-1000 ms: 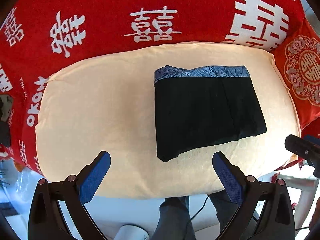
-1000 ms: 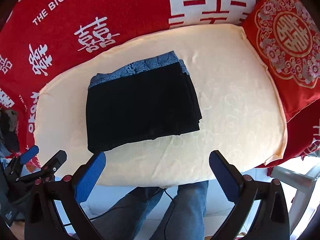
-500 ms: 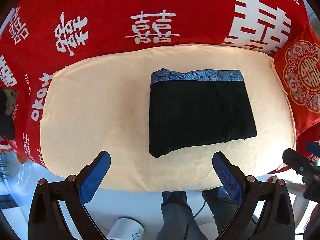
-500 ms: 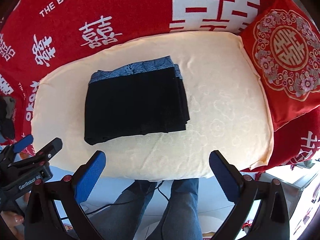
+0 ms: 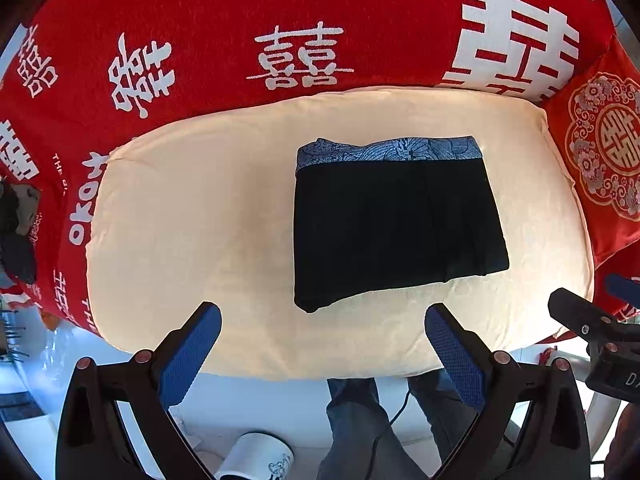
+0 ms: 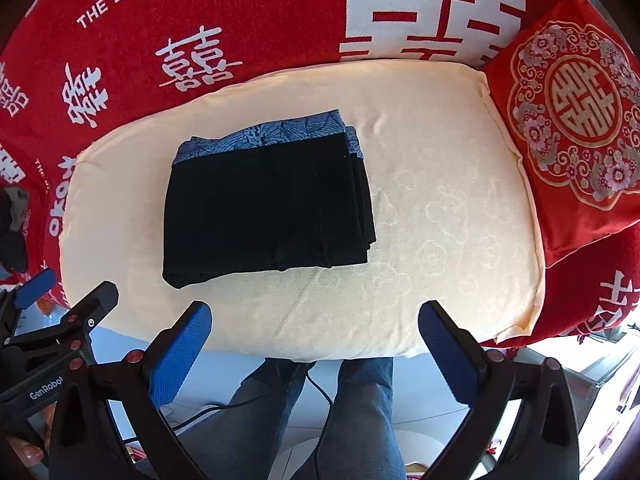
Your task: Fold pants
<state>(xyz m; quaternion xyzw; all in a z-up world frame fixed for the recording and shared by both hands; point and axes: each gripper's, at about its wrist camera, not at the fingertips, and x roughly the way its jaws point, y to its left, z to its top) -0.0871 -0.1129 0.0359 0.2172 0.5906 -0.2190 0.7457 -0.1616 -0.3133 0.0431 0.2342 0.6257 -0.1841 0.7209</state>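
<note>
Left gripper [image 5: 322, 338] and right gripper [image 6: 314, 336]: both spread wide, holding nothing, clear of the work at its 6 o'clock edge. The black folded pants with blue patterned waistband [image 5: 394, 224] lie as a compact rectangle on the cream padded cushion [image 5: 192, 216], waistband at 12 o'clock. Judgement: folding appears complete; any next move would only square the stepped layers at 3 o'clock. Red blanket with white characters [image 5: 240, 20] lies behind; red embroidered pillow [image 6: 568, 108] at 3 o'clock. No obstruction noted.
</note>
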